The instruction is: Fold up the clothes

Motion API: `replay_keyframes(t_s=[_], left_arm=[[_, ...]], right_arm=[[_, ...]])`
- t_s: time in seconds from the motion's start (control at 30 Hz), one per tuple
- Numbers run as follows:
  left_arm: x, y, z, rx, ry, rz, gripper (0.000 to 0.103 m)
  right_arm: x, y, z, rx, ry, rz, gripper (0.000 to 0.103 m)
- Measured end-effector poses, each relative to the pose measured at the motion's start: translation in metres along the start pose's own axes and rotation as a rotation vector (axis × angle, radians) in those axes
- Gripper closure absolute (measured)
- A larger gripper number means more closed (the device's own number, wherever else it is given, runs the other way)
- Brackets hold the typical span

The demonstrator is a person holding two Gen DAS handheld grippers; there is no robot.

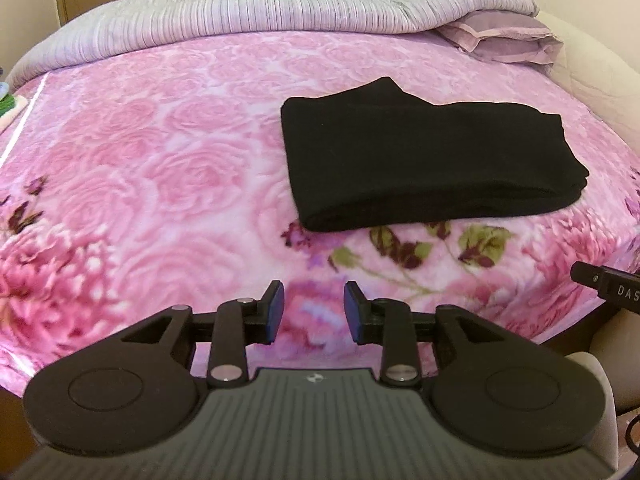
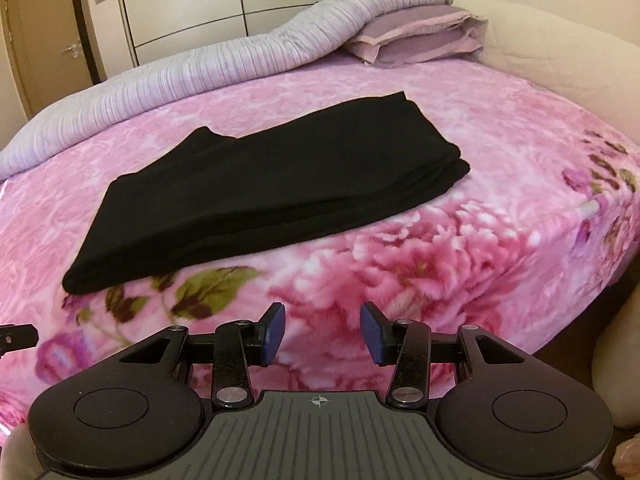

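Observation:
A black garment (image 1: 420, 156) lies folded in a thick flat stack on the pink floral blanket (image 1: 160, 152). It also shows in the right wrist view (image 2: 280, 188). My left gripper (image 1: 314, 312) is open and empty, held over the blanket's near edge, short of the garment and to its left. My right gripper (image 2: 322, 332) is open and empty, over the blanket's near edge, in front of the garment's right half. Part of the right gripper (image 1: 608, 288) shows at the right edge of the left wrist view.
A rolled lilac quilt (image 2: 200, 72) lies along the far side of the bed, with purple pillows (image 2: 416, 36) at the far right. A cream padded bed frame (image 2: 560, 52) curves round the right side. Wardrobe doors (image 2: 180, 4) and a door stand behind.

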State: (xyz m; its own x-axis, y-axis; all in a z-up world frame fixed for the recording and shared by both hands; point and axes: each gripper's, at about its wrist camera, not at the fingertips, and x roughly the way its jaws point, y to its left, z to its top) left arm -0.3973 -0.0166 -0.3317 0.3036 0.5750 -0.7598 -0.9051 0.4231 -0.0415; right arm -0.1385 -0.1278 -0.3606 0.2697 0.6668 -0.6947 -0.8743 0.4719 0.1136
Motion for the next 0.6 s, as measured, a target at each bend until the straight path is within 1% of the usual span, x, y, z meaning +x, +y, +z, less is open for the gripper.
replay_keyframes(t_s=[0.3, 0.6], left_arm=[[-0.034, 0.006, -0.017, 0.001, -0.044, -0.006, 0.074], [-0.044, 0.008, -0.023, 0.008, -0.056, -0.003, 0.074]], right_arm=[[-0.033, 0.003, -0.015, -0.009, -0.026, -0.002, 0.057], [-0.042, 0.004, -0.02, -0.015, -0.035, -0.002, 0.057]])
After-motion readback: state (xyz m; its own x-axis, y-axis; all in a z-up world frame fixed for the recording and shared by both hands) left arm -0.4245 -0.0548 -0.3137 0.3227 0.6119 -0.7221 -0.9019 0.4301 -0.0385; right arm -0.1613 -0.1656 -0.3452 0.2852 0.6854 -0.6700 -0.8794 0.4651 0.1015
